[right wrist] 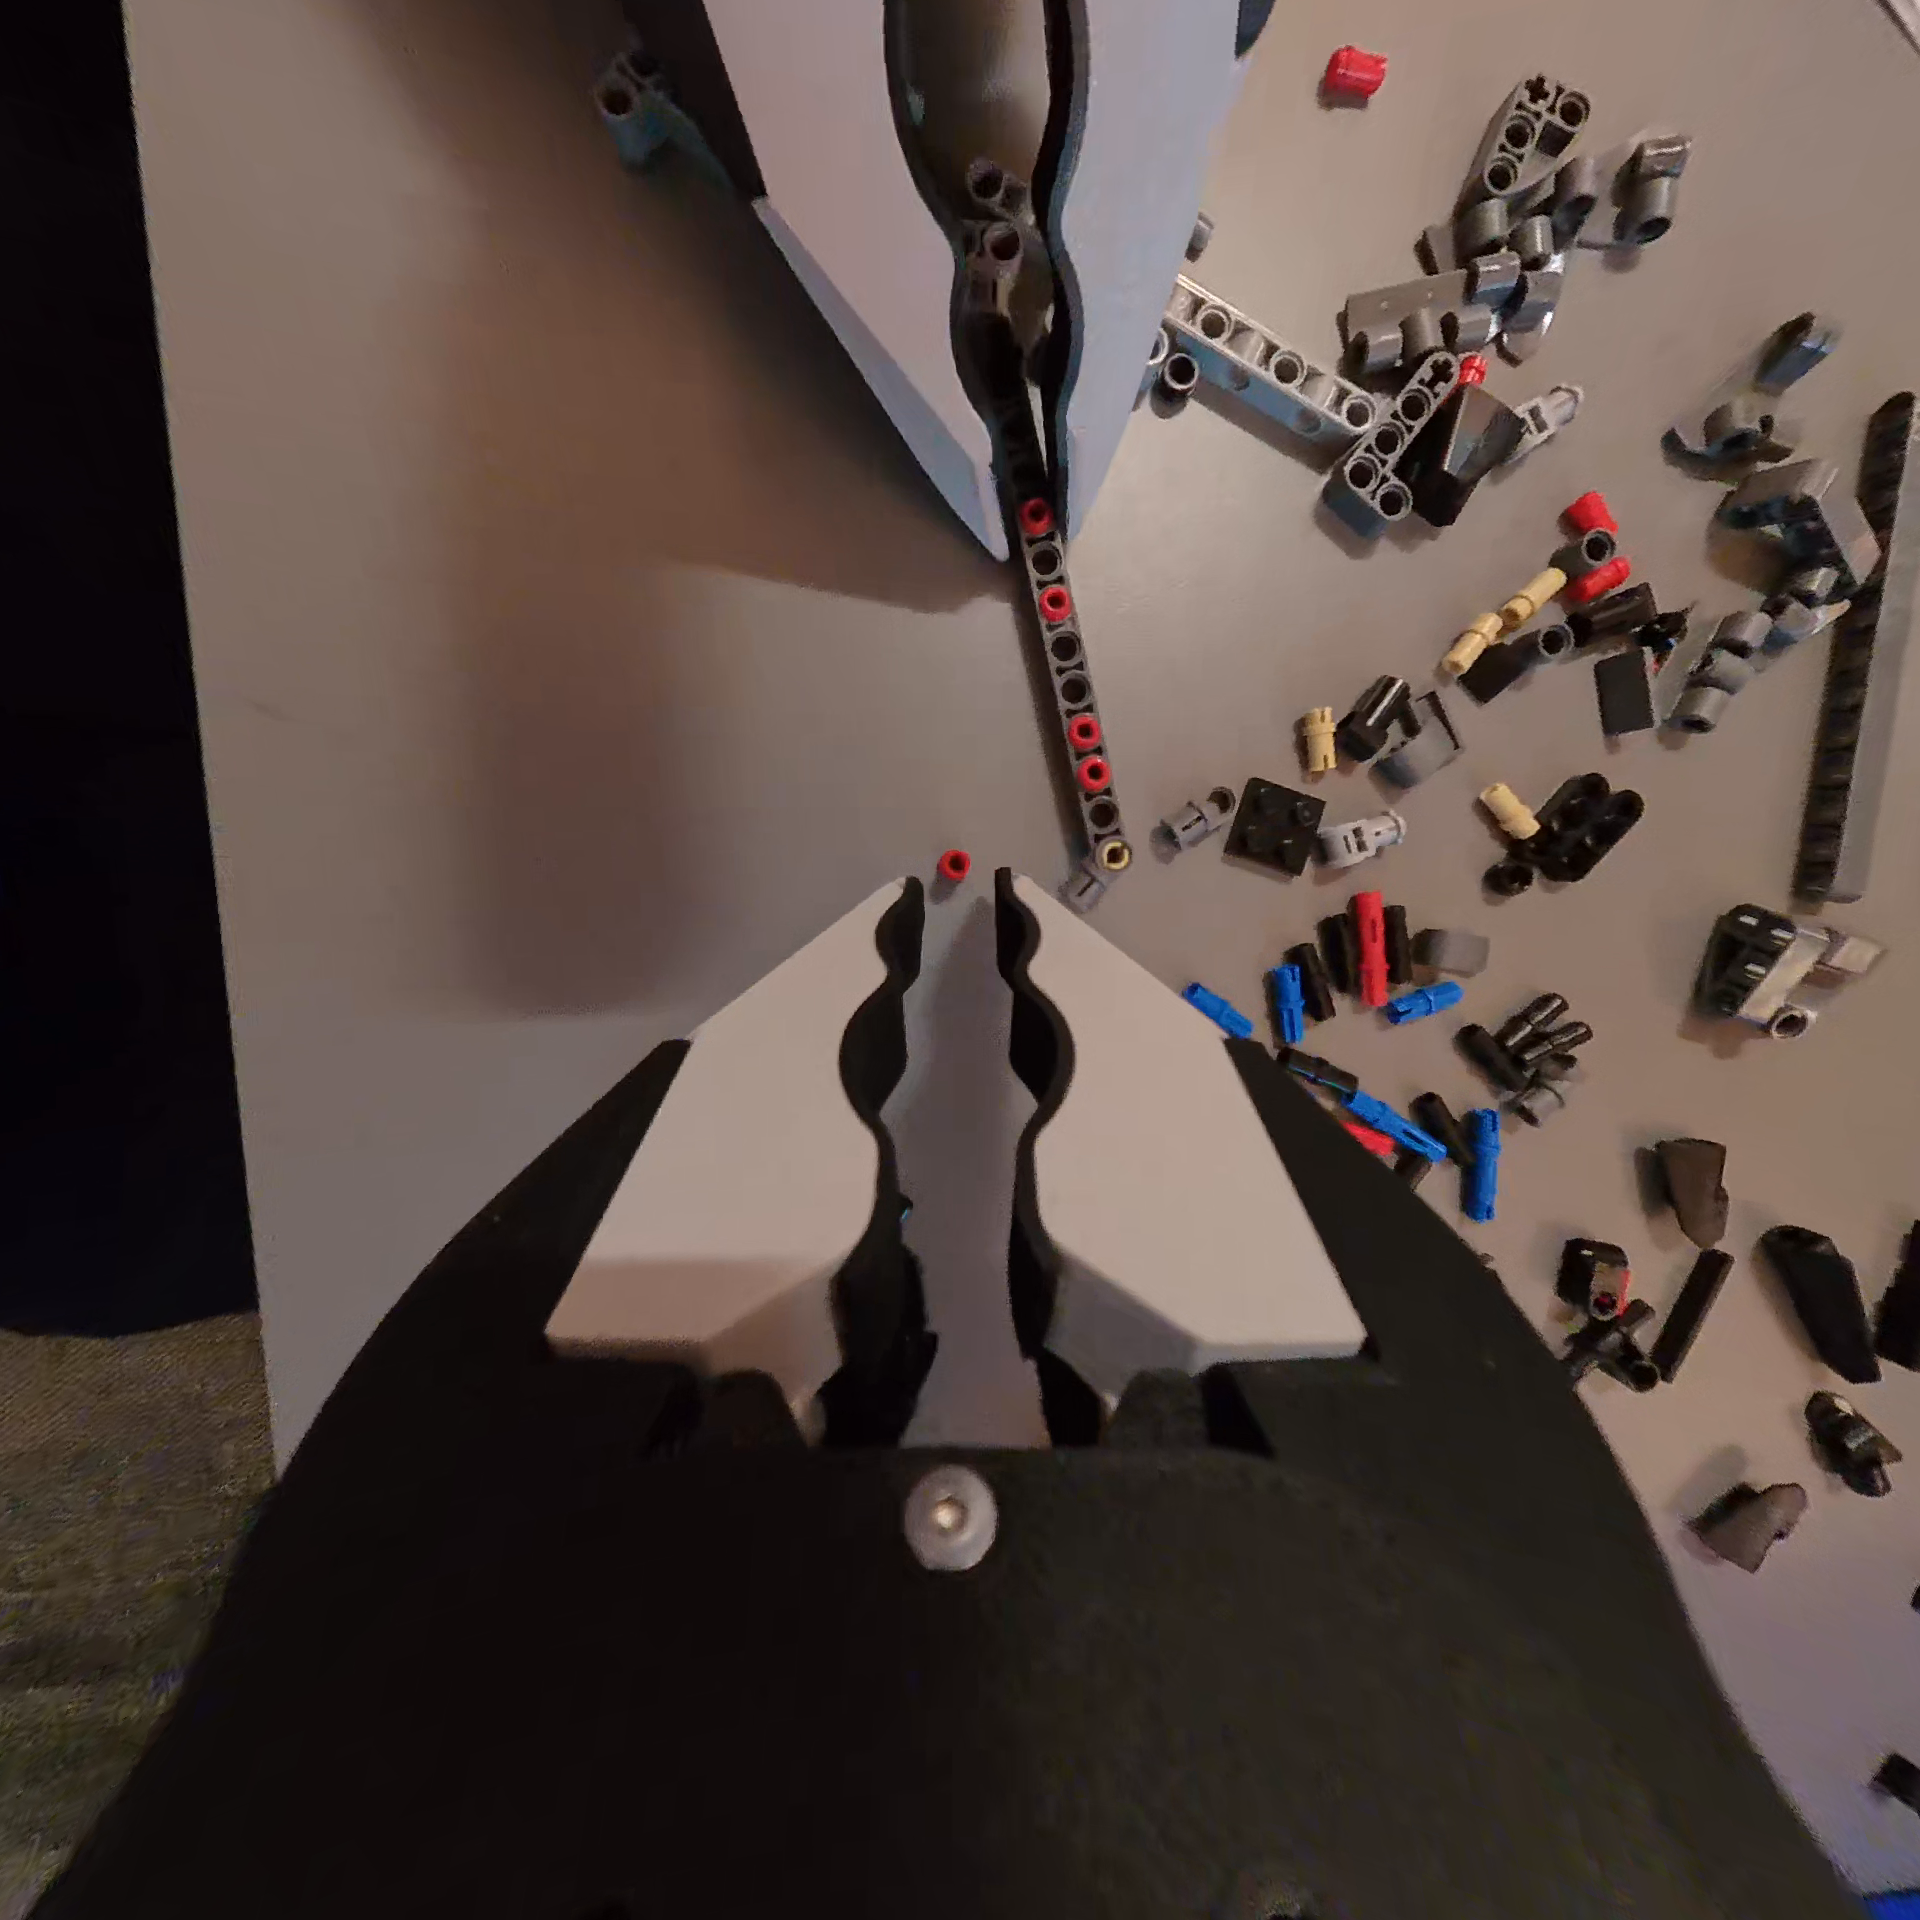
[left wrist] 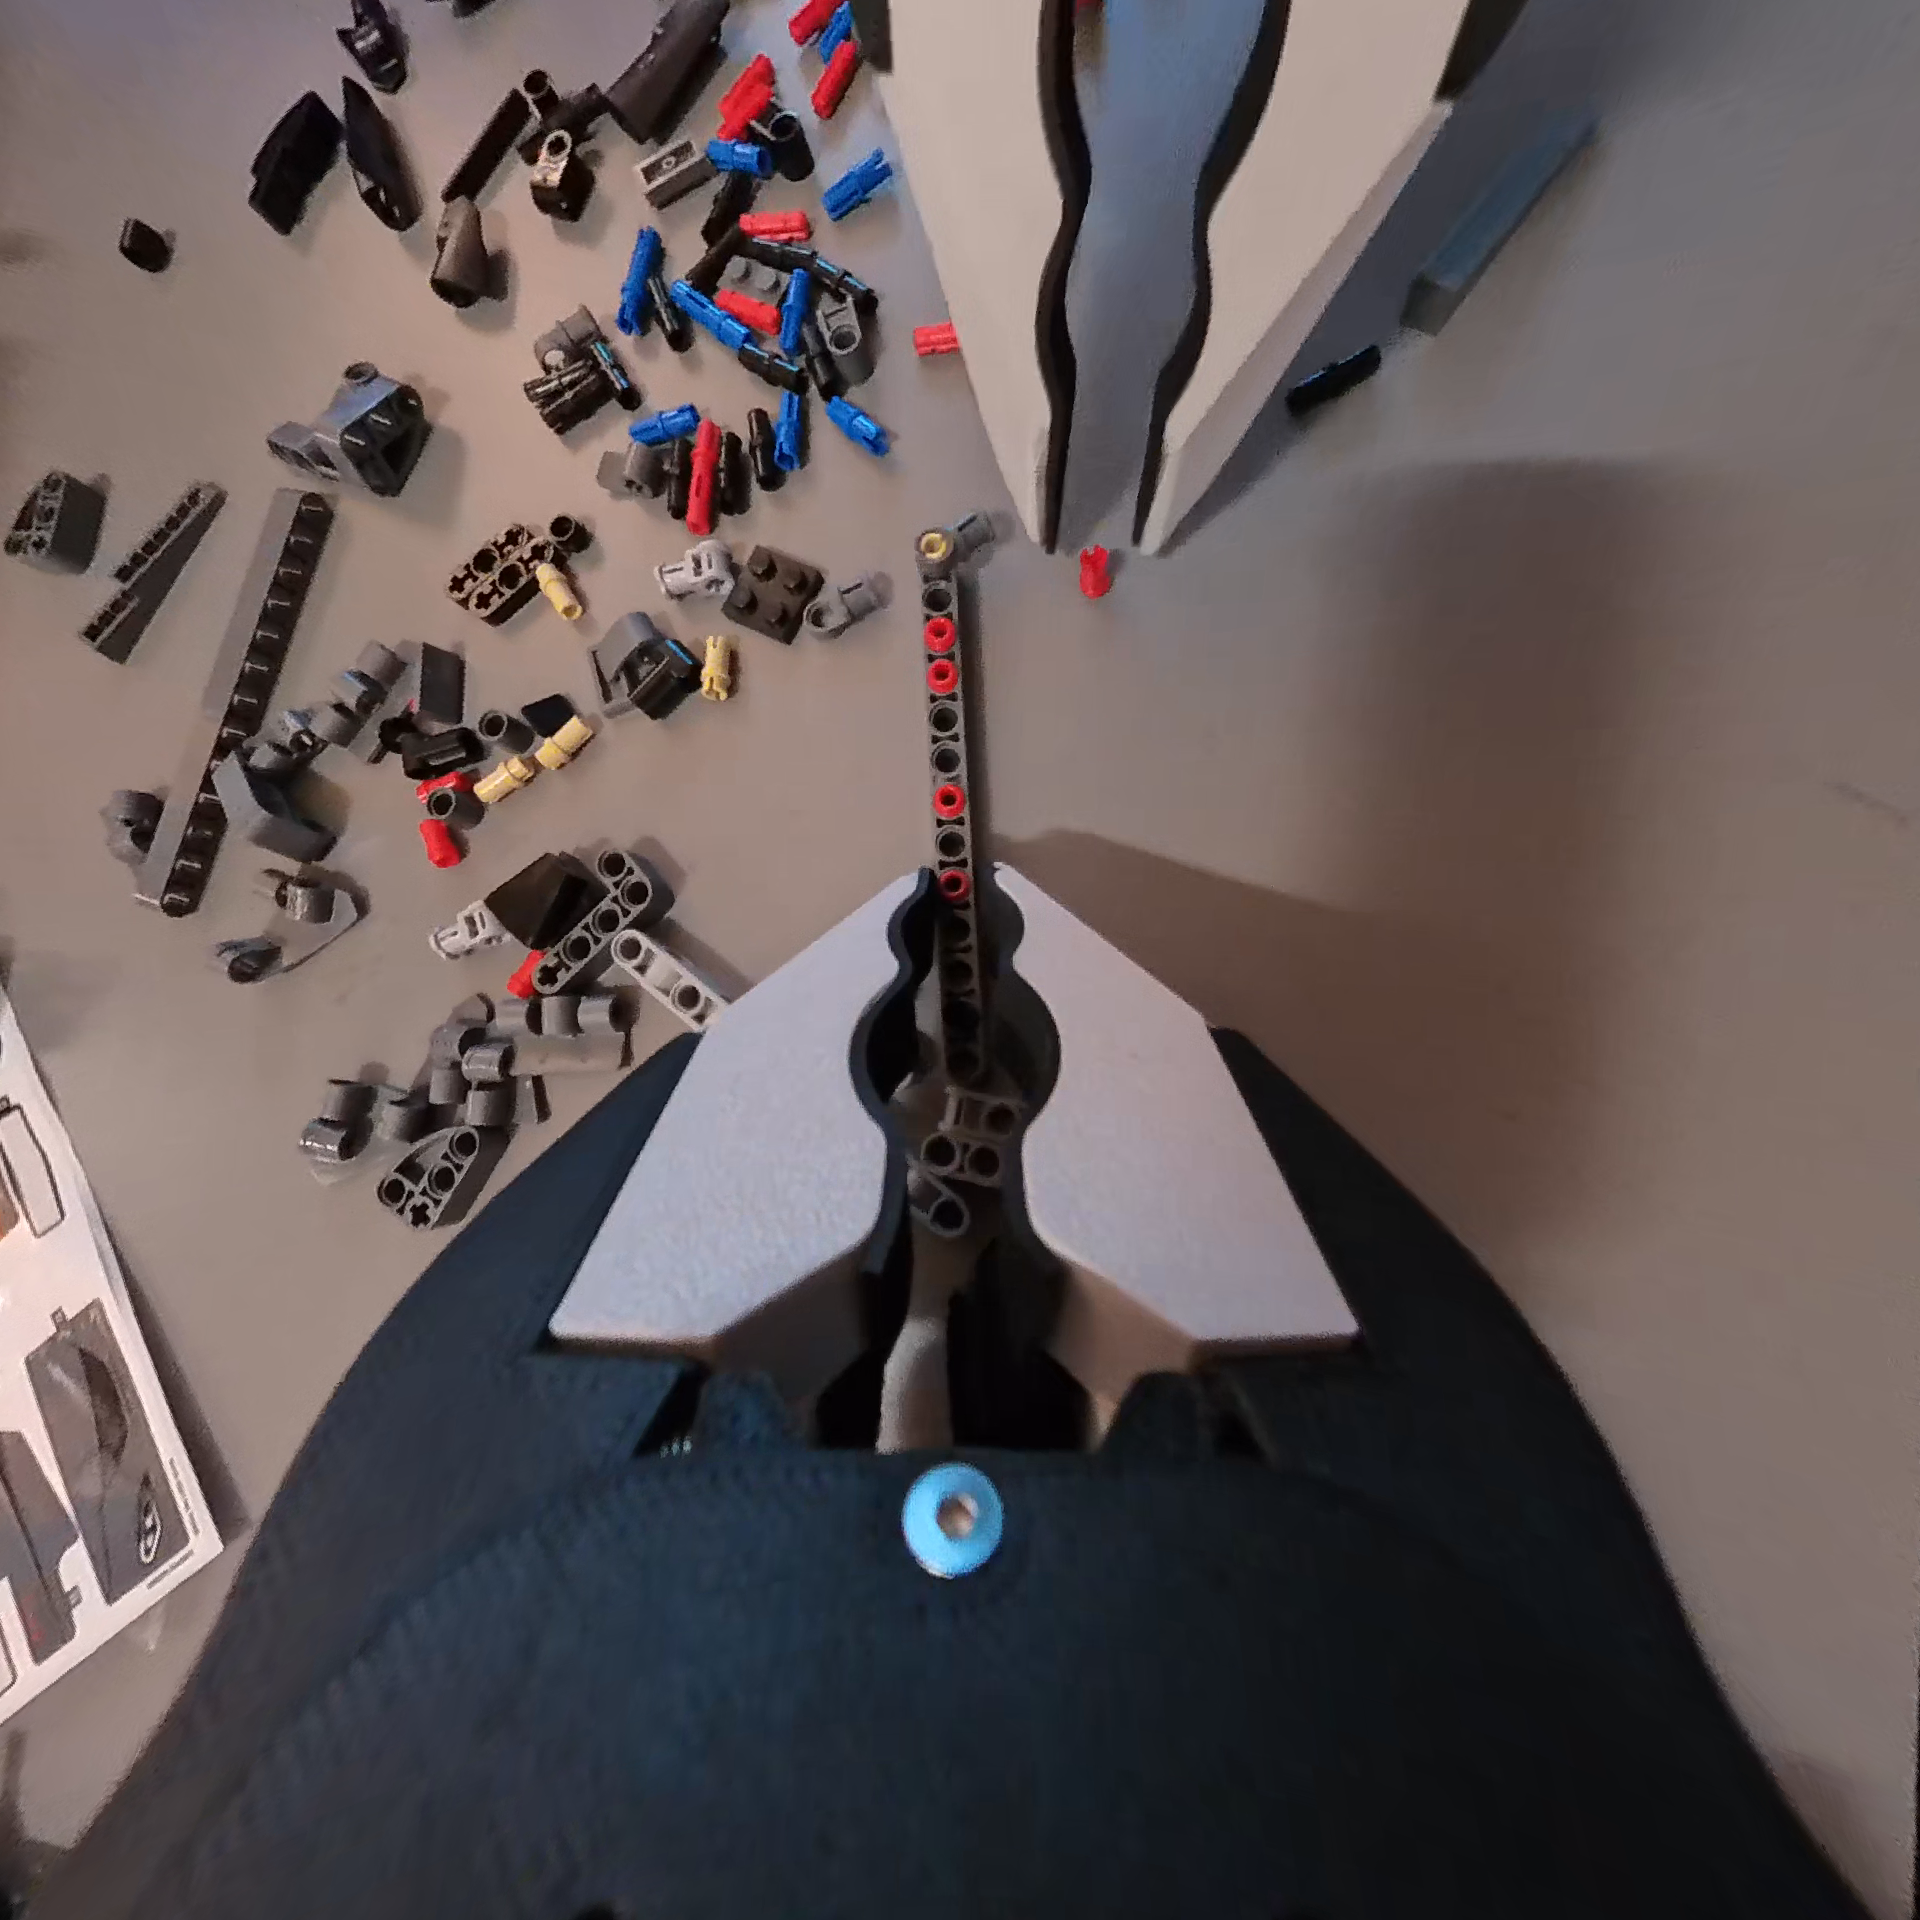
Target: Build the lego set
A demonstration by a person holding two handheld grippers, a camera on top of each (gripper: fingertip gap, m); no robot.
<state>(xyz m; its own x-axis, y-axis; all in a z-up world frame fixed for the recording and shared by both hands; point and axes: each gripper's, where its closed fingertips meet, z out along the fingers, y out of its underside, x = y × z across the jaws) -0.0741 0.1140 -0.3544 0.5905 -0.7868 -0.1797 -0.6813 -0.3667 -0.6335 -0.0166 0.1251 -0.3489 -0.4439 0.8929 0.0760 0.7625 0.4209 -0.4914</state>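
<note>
My left gripper (left wrist: 956,883) is shut on a long dark grey beam (left wrist: 948,727) with several red pins in its holes and a tan pin at its far tip. The beam sticks out forward over the table. In the right wrist view the same beam (right wrist: 1070,686) comes down from the left gripper (right wrist: 1023,520). My right gripper (right wrist: 958,883) is open a little and empty. A small red pin (right wrist: 953,864) lies on the table just ahead of its fingertips. In the left wrist view the right gripper (left wrist: 1101,535) stands just above that red pin (left wrist: 1093,574).
Loose black, grey, blue, red and tan pieces (left wrist: 717,312) are scattered over the grey table (left wrist: 1558,727) to the left. An instruction sheet (left wrist: 73,1403) lies at the lower left. In the right wrist view the pieces (right wrist: 1507,831) lie to the right, and the table edge (right wrist: 197,727) runs along the left. Spacing between my two grippers at the tips: around 7 cm.
</note>
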